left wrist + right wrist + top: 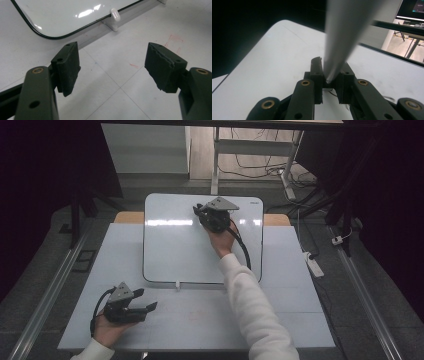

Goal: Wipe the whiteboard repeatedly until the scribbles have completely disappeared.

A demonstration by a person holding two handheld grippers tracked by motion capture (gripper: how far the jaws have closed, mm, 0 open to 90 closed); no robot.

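The left gripper (150, 307) rested low on the table (295, 315), jaws spread wide with nothing between them, probably waiting clear of the work. Ahead of it lay the whiteboard (170, 250), with its near edge against a small white clip (114, 15), likely to stop it sliding. Over the board's far right part, the right gripper (329, 81) was clamped on a grey marker (339, 37), apparently ready to write.

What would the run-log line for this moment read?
right gripper: shut on grey stick over whiteboard | left gripper: open, holding nothing, above table
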